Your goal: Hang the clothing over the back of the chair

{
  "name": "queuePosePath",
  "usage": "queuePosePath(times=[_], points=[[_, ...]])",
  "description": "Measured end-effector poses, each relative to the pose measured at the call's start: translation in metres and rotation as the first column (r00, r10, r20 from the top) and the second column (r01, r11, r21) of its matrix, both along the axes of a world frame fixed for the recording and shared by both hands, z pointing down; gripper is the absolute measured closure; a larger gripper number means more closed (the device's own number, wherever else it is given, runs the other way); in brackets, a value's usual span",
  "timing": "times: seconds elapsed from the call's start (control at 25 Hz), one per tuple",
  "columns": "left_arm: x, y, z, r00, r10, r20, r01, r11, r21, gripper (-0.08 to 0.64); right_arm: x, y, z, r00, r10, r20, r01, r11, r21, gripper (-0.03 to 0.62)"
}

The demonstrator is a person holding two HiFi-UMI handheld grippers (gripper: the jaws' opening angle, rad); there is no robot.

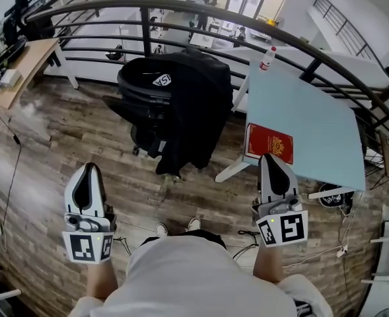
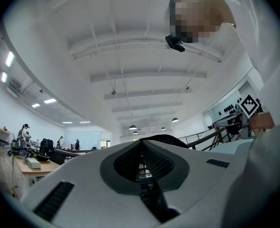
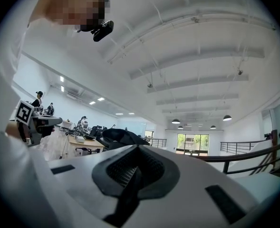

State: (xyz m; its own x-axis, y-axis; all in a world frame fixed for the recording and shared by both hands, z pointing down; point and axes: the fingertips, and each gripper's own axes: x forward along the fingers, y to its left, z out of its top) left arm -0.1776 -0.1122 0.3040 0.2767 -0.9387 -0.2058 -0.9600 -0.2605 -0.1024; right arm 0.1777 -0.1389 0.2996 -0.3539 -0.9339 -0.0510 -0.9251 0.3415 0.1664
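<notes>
Head view: black garment [image 1: 197, 104] draped over the back of the black office chair [image 1: 136, 111], upper centre of frame, hanging down the chair's right side toward the wood floor [image 1: 42, 157]. My left claw [image 1: 88, 170] is at lower left, pressed together, nothing in it, well apart from the chair. My right claw [image 1: 274, 157] is at lower right, also pressed together and empty, tip just below the red book [image 1: 269, 142] on the light blue tabletop [image 1: 313, 124]. Bottle [image 1: 267, 58] at the tabletop's far corner. Curved black railing [image 1: 181, 6] behind. Both gripper views show the pads meeting.
</notes>
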Motion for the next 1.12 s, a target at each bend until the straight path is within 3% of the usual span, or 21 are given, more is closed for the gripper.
queuePosePath(times=[1.12], points=[[-0.053, 0.025, 0.021, 0.999, -0.025, -0.036, 0.024, 0.999, -0.033, 0.526, -0.071, 0.005, 0.009, 0.998, -0.053, -0.033, 0.052, 0.998, -0.019, 0.575]])
